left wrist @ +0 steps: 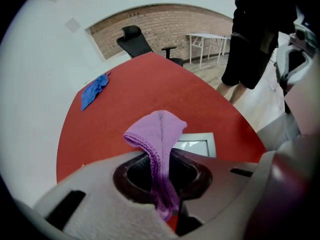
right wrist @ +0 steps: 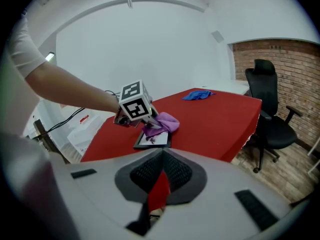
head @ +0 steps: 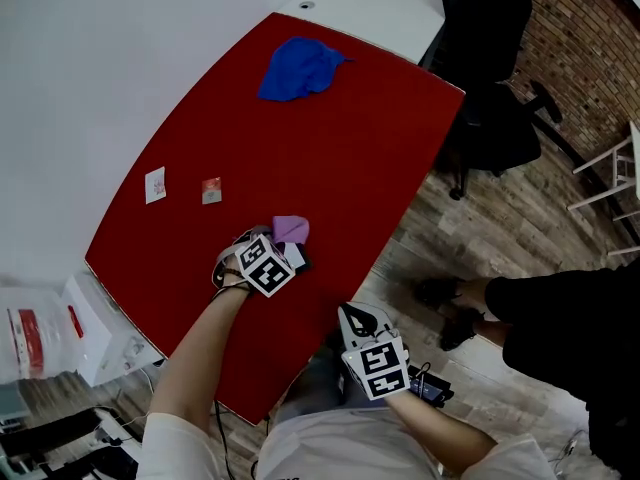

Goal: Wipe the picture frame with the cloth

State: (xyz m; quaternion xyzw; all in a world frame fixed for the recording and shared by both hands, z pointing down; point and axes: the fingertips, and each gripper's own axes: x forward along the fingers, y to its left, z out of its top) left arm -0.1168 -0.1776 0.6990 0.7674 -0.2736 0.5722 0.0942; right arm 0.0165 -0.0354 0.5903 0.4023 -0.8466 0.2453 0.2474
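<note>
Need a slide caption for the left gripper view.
Left gripper shut on purple cloth, held over the picture frame on red table.

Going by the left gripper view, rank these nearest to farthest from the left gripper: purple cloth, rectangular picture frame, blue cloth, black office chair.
From the left gripper:
1. purple cloth, pinched between its jaws.
2. rectangular picture frame, flat on the red table just beyond the jaws, slightly right.
3. blue cloth, crumpled near the table's far left edge.
4. black office chair, beyond the table's far end.

The cloth (left wrist: 157,131) hangs over the picture frame (left wrist: 199,146) on the worktop (left wrist: 150,89). Another cloth (head: 300,68) lies at twelve o'clock and cards (head: 155,184) at ten.
</note>
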